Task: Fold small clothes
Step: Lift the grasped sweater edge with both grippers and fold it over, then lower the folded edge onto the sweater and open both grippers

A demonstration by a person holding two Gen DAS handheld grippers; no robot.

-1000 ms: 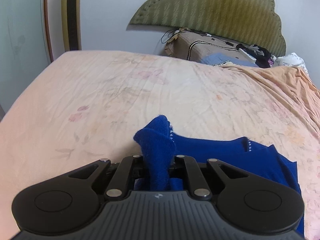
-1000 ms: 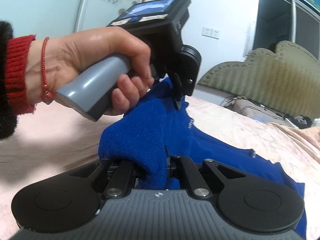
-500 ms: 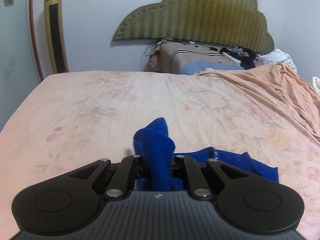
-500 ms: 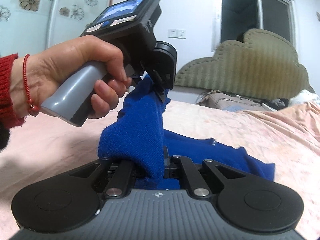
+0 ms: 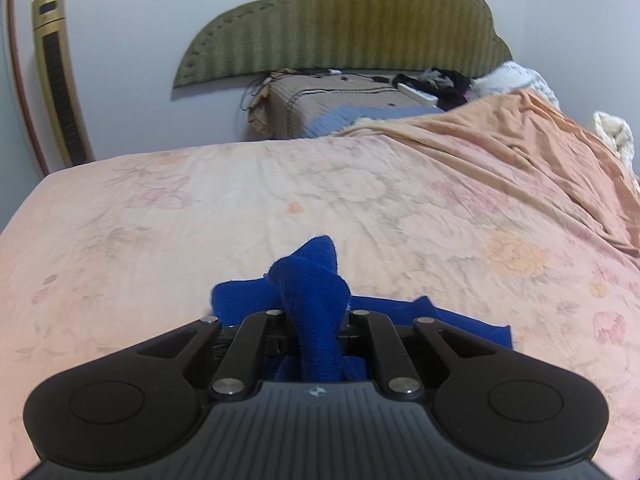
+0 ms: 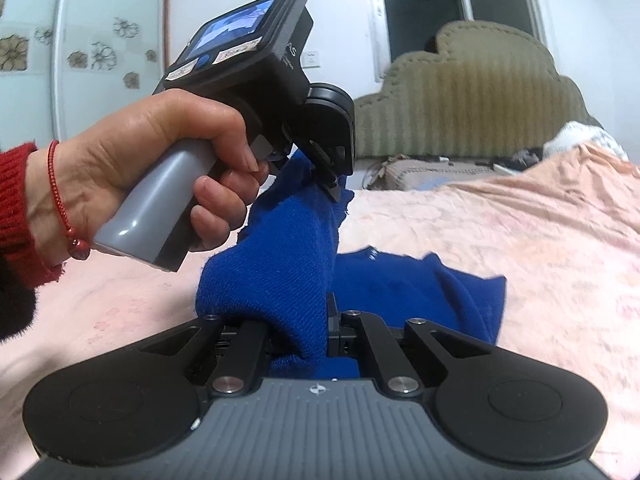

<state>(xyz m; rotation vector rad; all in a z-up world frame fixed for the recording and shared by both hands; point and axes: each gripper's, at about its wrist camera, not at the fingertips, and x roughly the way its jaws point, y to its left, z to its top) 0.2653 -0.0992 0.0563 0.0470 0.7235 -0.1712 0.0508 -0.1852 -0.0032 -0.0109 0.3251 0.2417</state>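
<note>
A small blue knit garment hangs between my two grippers above the pink floral bed sheet. My left gripper is shut on a bunched edge of the blue garment; its fingertips are hidden by the cloth. In the right wrist view the left gripper shows held in a hand, pinching the garment's upper edge. My right gripper is shut on another edge of the garment, the cloth draped over its jaws. The rest of the garment trails onto the sheet to the right.
An olive padded headboard stands against the far wall. A brown folded blanket with cables and dark items lies at the head of the bed. An orange cover is rumpled at the right. A gold tower unit stands at left.
Both grippers have risen and tilted up, lifting the garment edge. Less of the blue cloth lies spread on the sheet; more of the headboard and wall shows.
</note>
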